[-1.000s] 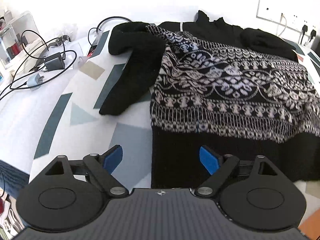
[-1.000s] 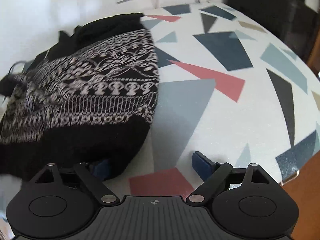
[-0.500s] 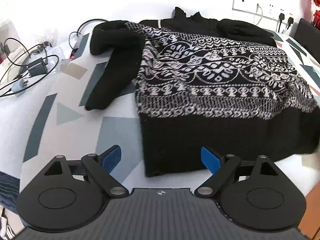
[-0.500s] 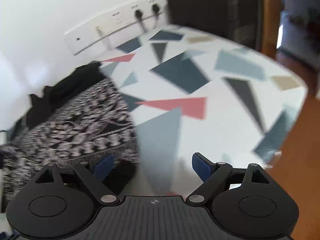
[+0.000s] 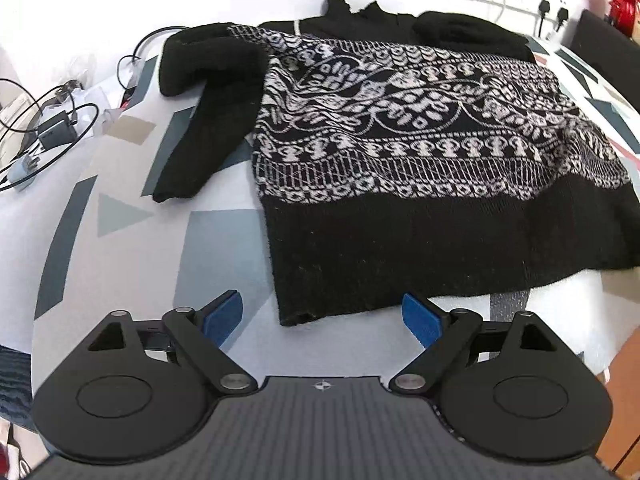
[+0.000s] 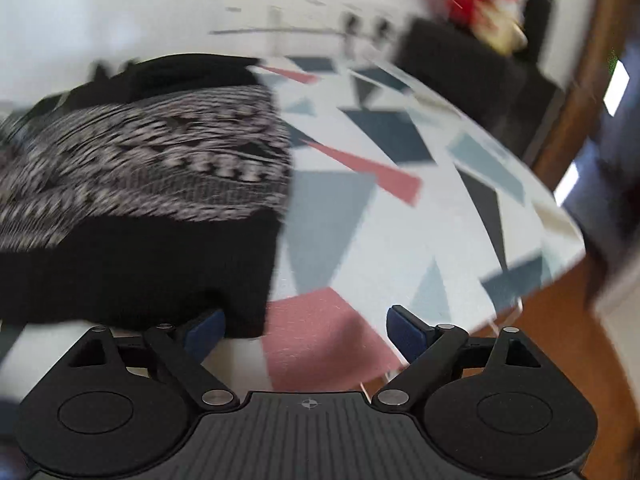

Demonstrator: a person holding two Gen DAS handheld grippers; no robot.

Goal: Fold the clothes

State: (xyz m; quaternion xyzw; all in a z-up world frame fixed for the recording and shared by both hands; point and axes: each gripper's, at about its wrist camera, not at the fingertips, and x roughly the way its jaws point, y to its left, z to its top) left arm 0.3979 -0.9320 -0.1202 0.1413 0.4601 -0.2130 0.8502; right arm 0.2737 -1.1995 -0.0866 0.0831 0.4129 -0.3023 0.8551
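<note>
Two handheld grippers poised at the bottom hem of a black-and-white patterned sweater [image 5: 420, 152] spread on a table.

The sweater lies flat on the geometric-print tablecloth [image 5: 224, 248], collar at the far side, one black sleeve [image 5: 212, 120] bent alongside its left edge. The left gripper [image 5: 322, 316] is spread wide and empty, just short of the hem's near left corner. The right gripper [image 6: 304, 328], in a motion-blurred view, is also spread, its left finger [image 6: 204, 330] at the hem's right corner, holding nothing. Cables and a charger [image 5: 56, 132] lie beyond the sleeve. Folding seems not yet begun; likely next, each gripper must pinch a hem corner and carry it toward the collar.
</note>
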